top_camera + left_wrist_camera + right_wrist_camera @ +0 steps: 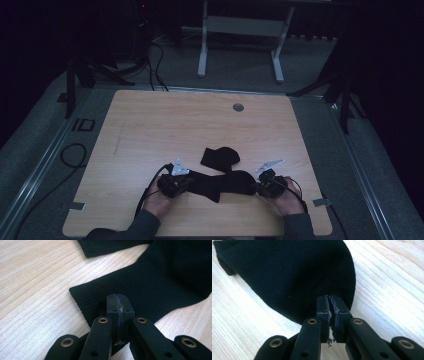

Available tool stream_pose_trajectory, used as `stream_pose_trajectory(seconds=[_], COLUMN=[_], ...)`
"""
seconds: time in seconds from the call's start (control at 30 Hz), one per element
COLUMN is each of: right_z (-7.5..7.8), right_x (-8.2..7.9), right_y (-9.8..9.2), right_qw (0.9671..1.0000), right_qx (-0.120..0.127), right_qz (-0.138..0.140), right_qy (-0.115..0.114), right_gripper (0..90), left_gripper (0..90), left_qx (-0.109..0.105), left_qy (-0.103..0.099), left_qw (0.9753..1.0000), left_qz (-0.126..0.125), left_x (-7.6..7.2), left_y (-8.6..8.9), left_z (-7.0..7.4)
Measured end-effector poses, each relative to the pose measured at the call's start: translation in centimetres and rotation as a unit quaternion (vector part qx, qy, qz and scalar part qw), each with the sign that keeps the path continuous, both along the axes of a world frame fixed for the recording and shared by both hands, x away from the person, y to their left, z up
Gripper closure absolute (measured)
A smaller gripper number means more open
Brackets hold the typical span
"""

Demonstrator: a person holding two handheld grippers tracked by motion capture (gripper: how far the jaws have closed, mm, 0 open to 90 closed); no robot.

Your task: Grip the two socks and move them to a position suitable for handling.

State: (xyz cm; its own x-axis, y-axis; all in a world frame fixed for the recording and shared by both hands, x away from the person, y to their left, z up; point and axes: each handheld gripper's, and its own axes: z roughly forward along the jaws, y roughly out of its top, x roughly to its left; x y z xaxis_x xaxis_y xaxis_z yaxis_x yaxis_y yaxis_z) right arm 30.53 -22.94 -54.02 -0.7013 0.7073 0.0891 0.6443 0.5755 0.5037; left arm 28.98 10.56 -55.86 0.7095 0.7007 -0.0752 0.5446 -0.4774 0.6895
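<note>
A long black sock (220, 184) lies stretched near the front edge of the wooden table (150, 130), between my two grippers. My left gripper (187, 181) is shut on its ribbed cuff end (100, 297), the jaws pressed together with fabric pinched between them (117, 305). At the other end, my right gripper (259, 186) is shut on the rounded toe (292, 272), its jaws clamped at the toe's edge (333, 307). A second black sock (220, 158) lies bunched just behind the first; its edge (107, 246) shows at the top of the left gripper view.
A round cable hole (238, 107) sits near the table's far edge. Beyond the table stand the white legs of another desk (202, 50). Black cables (75, 155) loop on the floor at the left. Bare wood stretches behind and to the left of the socks.
</note>
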Motion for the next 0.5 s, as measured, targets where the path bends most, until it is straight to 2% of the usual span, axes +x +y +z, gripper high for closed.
stream_pose_trajectory(seconds=[0.2,0.37,0.5], right_z=[0.0,0.1,0.0], right_x=[0.2,0.3,0.4], right_y=[-0.7,-1.0,-1.3], right_qw=[0.9998,0.9986,0.9981], right_qx=[-0.009,-0.03,-0.031], right_qz=[-0.017,-0.031,-0.042], right_qy=[-0.007,-0.029,-0.033], right_gripper=[85.4,84.3,83.8], left_gripper=[89.5,88.8,87.4], left_qx=[-0.003,-0.003,-0.001], left_qy=[0.005,0.006,0.004], left_qw=[1.0,0.9999,0.9999], left_qz=[-0.006,-0.011,-0.014], left_x=[0.2,0.2,0.1], left_y=[0.2,0.3,0.3], left_z=[0.0,0.0,0.1])
